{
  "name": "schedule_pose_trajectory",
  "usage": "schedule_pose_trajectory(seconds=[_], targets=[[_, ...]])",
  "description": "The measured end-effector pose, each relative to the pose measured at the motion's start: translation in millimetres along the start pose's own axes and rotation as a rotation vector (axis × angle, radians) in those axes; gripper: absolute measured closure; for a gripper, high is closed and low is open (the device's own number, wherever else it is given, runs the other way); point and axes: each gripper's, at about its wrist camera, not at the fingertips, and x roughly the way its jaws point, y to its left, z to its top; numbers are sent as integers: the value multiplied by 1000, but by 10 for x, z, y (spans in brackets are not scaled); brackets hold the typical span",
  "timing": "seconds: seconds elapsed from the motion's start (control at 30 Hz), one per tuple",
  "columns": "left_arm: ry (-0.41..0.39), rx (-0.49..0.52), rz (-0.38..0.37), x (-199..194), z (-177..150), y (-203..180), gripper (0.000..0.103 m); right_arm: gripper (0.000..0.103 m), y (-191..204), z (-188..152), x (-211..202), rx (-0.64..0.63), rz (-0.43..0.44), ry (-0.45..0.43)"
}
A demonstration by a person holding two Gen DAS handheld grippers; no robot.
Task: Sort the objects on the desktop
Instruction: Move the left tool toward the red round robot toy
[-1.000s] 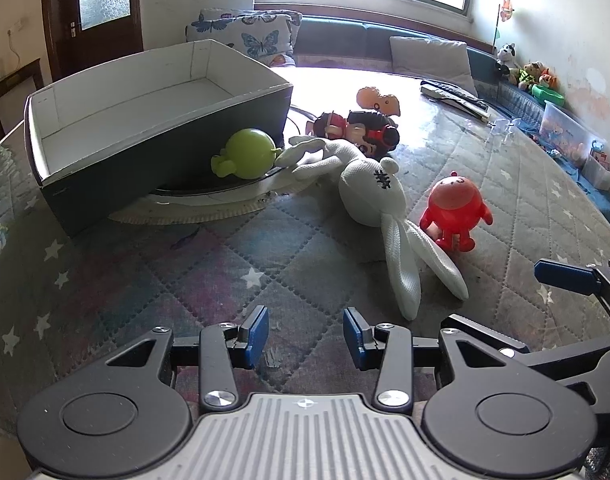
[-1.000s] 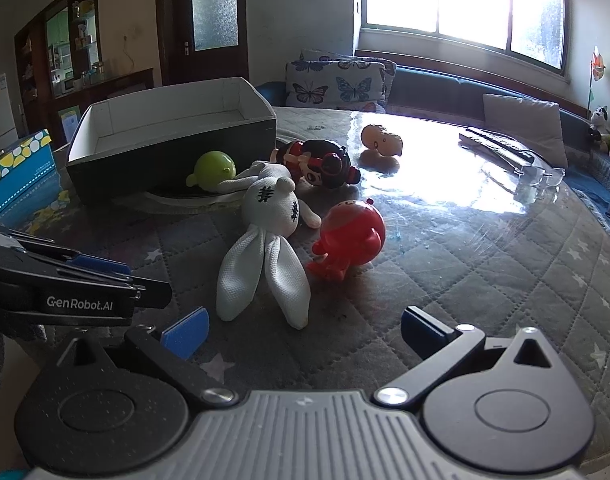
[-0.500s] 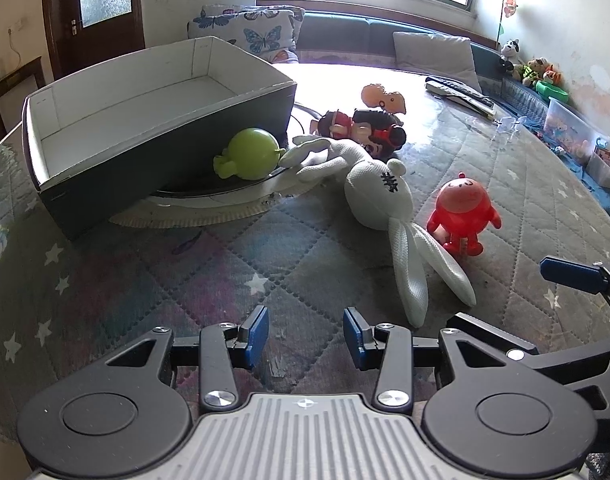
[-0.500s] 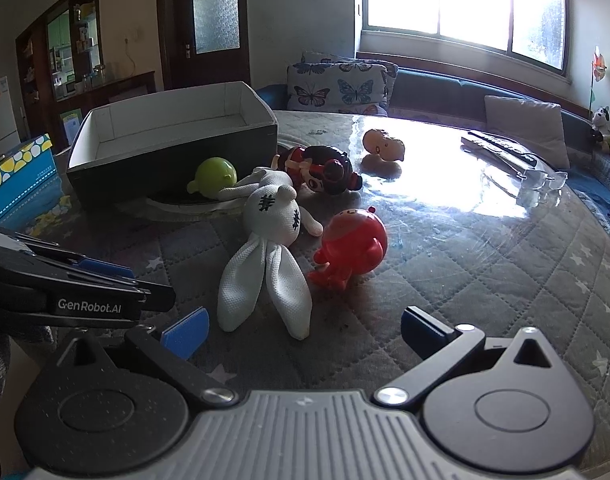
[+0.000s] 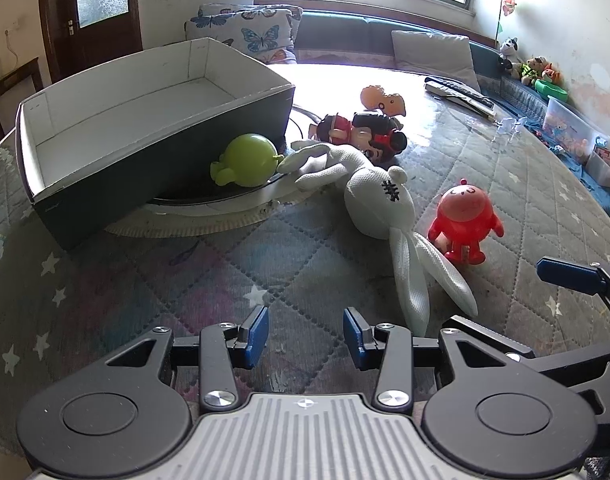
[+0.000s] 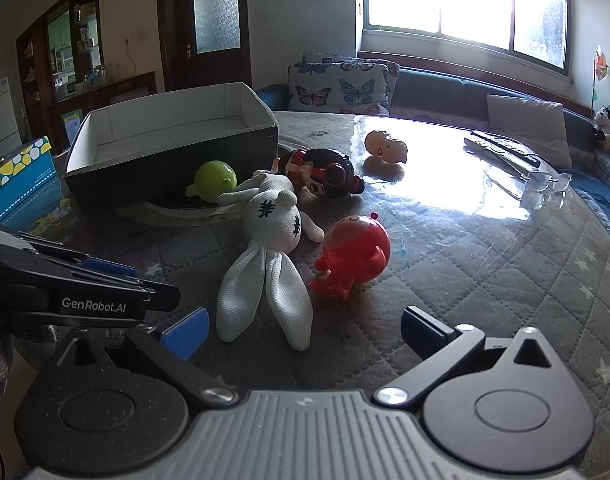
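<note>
A white plush rabbit [image 5: 379,204] [image 6: 271,226] lies on the quilted table, ears toward me. A red round toy [image 5: 465,220] [image 6: 355,256] stands beside it. A green round toy [image 5: 249,159] [image 6: 216,176] leans against the dark open box [image 5: 165,148] [image 6: 173,160]. A red-and-black doll [image 5: 365,136] [image 6: 325,172] and a small orange figure [image 5: 381,100] [image 6: 385,146] lie behind. My left gripper [image 5: 305,334] is open and empty, above bare table. My right gripper [image 6: 305,328] is open wide and empty, just short of the rabbit's ears.
The box sits on a round mat [image 5: 209,216]. Remote controls [image 6: 501,152] and glasses [image 6: 545,184] lie at the far right of the table. A blue patterned carton [image 6: 17,184] stands at the left. A sofa with cushions is behind the table.
Both grippers have moved slightly forward toward the toys. The jaws have not changed. No toy has moved.
</note>
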Motion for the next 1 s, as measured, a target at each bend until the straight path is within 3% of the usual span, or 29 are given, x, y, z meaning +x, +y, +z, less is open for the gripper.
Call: schedule_pose_trajectory(seconds=[0.67,1.0], targets=[[-1,-2,-12,81,230,14,59,1,-95,164,92,13,5,-11],[-16,8,-30,112,398,-4,59,6,-171,249,160,25,6,-12]])
